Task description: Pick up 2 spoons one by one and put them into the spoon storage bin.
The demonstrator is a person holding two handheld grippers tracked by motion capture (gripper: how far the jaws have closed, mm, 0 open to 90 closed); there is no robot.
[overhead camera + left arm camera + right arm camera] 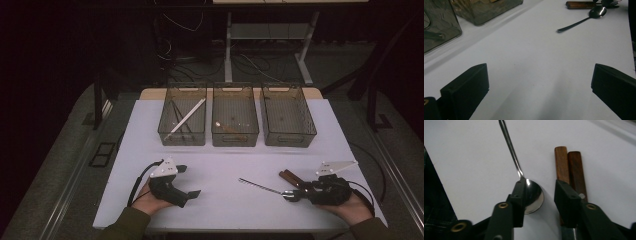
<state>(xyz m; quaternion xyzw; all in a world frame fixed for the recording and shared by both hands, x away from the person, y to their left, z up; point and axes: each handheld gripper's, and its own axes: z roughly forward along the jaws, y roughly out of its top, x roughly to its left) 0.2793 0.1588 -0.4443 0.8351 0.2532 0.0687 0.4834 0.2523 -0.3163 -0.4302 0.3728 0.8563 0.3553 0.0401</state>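
Note:
A metal spoon (260, 186) lies on the white table (225, 165) at the front right, its handle pointing left. My right gripper (289, 194) is down at the spoon's bowl. In the right gripper view the jaws stand open on either side of the bowl (535, 195), the left jaw overlapping its edge. Two wood-handled pieces of cutlery (569, 162) lie side by side just beyond the right jaw. My left gripper (189, 181) rests at the front left, open wide over bare table (539, 85), with the spoon (584, 21) far ahead of it.
Three translucent bins stand in a row at the back. The left bin (183, 135) holds a white stick and dark utensils. Brownish items lie in the middle bin (235, 137). I cannot make out any contents in the right bin (288, 137). The wooden handles (291, 176) lie behind the right gripper.

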